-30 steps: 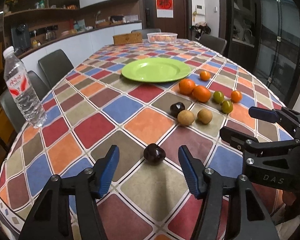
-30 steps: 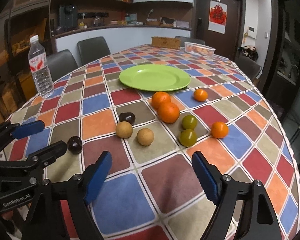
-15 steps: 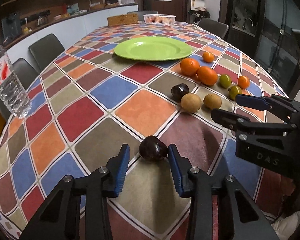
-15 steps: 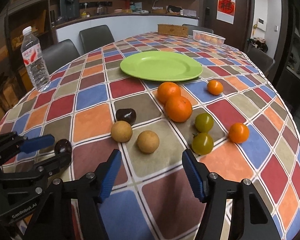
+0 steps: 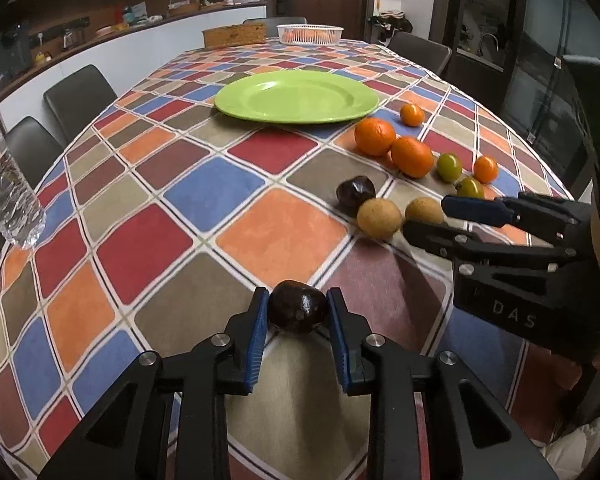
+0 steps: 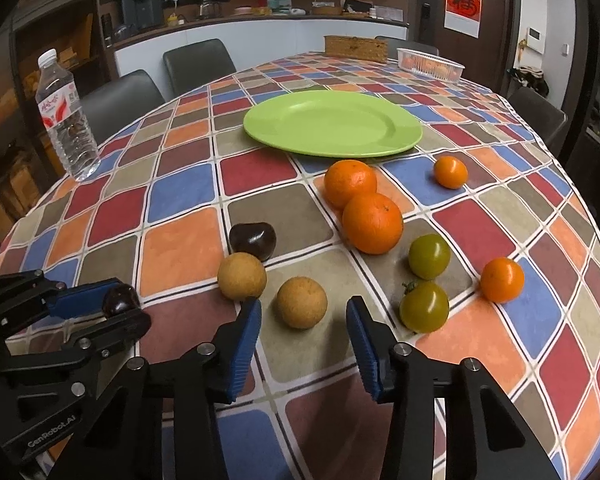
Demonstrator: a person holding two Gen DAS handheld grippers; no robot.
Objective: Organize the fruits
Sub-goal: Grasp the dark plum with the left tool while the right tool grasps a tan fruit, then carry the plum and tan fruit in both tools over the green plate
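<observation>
Grip geometry first: left tool (image 5: 297,307) has its blue pads pressed on both sides of a dark plum (image 5: 298,312), fruit still sitting on the tabletop (image 5: 280,236), pinched across its width, jaws drawn in tight w/ nothing else between them. Right tool (image 6: 303,318) has just been closing but isn't on anything yet: a tan round fruit (image 6: 302,302) sits dead ahead betw. its two pads, visible gaps either side, so still open around it. That fruit is round, no long axis to line up w/, so approach angle matters little; what matters is centring, and it looks about centred, maybe a touch nearer the left pad.

Green plate (image 6: 332,124) lies straight ahead of both tools, past the fruit cluster, well apart from either tool. Second tan fruit (image 6: 242,276) is just beside the right tool's left pad, so a sloppy close could nudge it. Second dark plum (image 6: 253,240) sits just behind that one. Two big oranges (image 6: 372,222) touch each other betw. the right tool and the plate; carry path prob. has to clear them. Left tool has the more open line to the plate.
</observation>
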